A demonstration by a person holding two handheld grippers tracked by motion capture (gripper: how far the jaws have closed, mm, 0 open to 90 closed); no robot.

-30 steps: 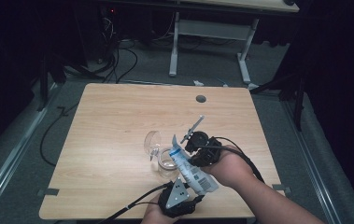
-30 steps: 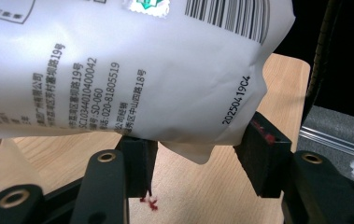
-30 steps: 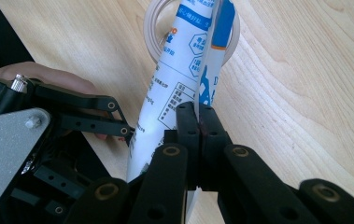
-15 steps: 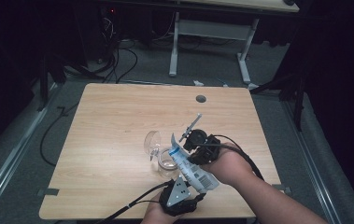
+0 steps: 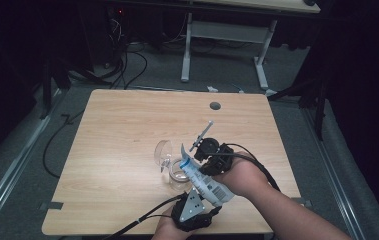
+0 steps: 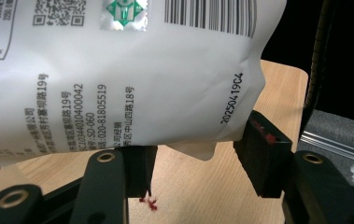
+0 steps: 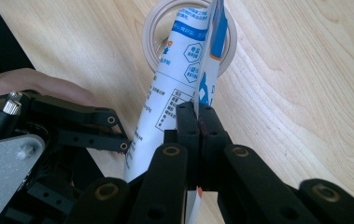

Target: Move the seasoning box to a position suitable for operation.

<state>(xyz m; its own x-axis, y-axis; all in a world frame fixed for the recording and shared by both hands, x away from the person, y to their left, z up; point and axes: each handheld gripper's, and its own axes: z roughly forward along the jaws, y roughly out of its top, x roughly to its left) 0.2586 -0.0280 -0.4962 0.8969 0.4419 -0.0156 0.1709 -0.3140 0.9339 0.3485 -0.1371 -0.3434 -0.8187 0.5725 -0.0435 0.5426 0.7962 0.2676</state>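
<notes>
A white and blue pouch (image 5: 204,181) hangs tilted over a clear glass jar (image 5: 176,176), whose hinged lid (image 5: 163,150) stands open. My right gripper (image 5: 195,159) is shut on the pouch's thin top edge (image 7: 208,70), and the pouch's mouth points down into the jar's round rim (image 7: 147,46). My left gripper (image 5: 199,196) comes in from the table's near edge. In the left gripper view its jaws (image 6: 200,154) close on the pouch's printed bottom end (image 6: 118,79). The pouch hides what is inside the jar.
The wooden table (image 5: 117,130) has a round cable hole (image 5: 215,106) near its far edge. A few red crumbs (image 6: 149,203) lie on the wood under my left gripper. Cables trail off the near edge and across the floor. A second desk's legs (image 5: 187,50) stand beyond.
</notes>
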